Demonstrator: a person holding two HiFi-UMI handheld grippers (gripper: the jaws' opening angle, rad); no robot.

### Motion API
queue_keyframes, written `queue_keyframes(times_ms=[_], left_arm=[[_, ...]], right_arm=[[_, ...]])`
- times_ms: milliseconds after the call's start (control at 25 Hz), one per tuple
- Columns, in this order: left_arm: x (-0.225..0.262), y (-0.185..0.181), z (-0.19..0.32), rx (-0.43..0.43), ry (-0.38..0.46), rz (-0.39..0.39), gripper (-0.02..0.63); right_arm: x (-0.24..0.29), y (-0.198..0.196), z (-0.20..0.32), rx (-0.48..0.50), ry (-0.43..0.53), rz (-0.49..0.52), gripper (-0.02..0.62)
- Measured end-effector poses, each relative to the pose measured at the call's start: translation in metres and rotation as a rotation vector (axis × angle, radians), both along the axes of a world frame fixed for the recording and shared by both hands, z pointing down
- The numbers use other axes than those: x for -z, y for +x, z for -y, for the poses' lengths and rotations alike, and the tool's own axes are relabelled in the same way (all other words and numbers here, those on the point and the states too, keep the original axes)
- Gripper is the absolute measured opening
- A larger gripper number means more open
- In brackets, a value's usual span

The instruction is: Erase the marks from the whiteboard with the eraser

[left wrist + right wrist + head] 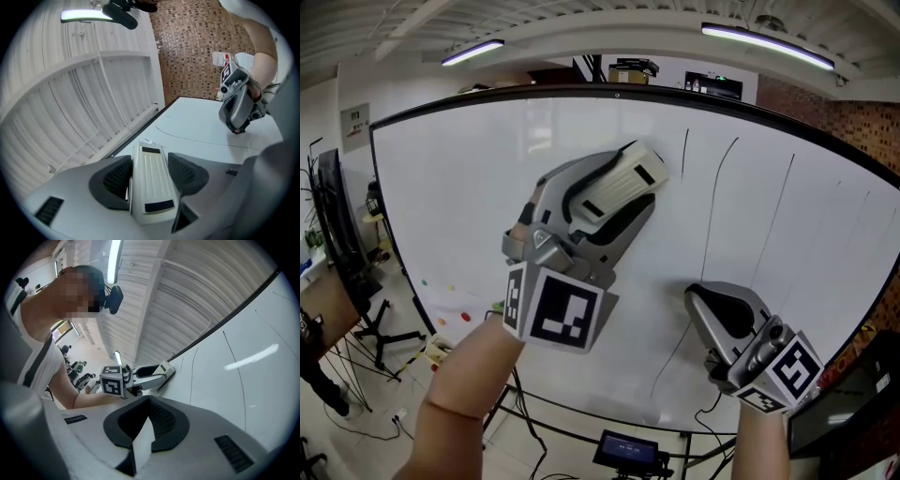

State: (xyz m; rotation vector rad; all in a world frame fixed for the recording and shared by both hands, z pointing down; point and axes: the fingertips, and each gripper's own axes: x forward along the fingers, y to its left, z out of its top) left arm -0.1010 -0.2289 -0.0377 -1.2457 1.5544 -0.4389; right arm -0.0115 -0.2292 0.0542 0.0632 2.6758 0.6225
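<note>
Your left gripper [614, 202] clamps the eraser [151, 180] and holds its face against the whiteboard [469, 206], near the board's top edge, beside the vertical marks [712, 202], apparently to sweep them. Your right gripper [150, 414], jaws closed and empty, sits lower on the board, clear of the eraser.

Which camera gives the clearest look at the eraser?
The left gripper view: the eraser fills the centre, clamped between the jaws, ribbed back visible. The head view shows it smaller, against the whiteboard; the right gripper view shows it tiny, side-on.
</note>
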Motion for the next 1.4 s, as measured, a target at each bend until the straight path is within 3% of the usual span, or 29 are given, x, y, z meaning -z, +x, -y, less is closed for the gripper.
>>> queue_keyframes(times_ms=[120,240,360,600,760,920,1120,1240,1400], left_arm=[[0.013,0.000,0.001,0.003,0.054,-0.016,0.276],[0.015,0.013,0.005,-0.055,0.029,-0.036,0.272],[0.002,0.035,0.016,-0.104,-0.062,-0.007,0.273],[-0.037,0.048,0.017,-0.087,-0.278,0.059,0.272],[-0.041,0.049,0.016,-0.118,-0.331,0.040,0.273],[-0.024,0.046,0.014,-0.133,-0.275,0.023,0.278],[0.018,0.036,0.012,-0.078,-0.102,0.030,0.278],[0.044,0.031,0.009,-0.108,-0.044,-0.004,0.278],[0.066,0.038,0.012,-0.088,0.017,0.030,0.278]], right_arm=[[0.001,0.000,0.001,0.000,-0.004,0.000,0.011],[-0.002,0.004,0.003,-0.003,-0.011,-0.001,0.011],[-0.004,0.006,0.006,-0.006,-0.017,0.003,0.011],[-0.004,0.010,-0.003,-0.006,-0.019,0.012,0.011],[-0.004,0.012,-0.004,-0.006,-0.024,0.015,0.011],[-0.002,0.014,-0.006,-0.009,-0.018,0.016,0.011],[0.002,0.021,0.000,-0.020,-0.017,0.025,0.011],[0.004,0.022,0.000,-0.027,-0.013,0.021,0.011],[0.003,0.023,0.002,-0.031,-0.013,0.018,0.011]])
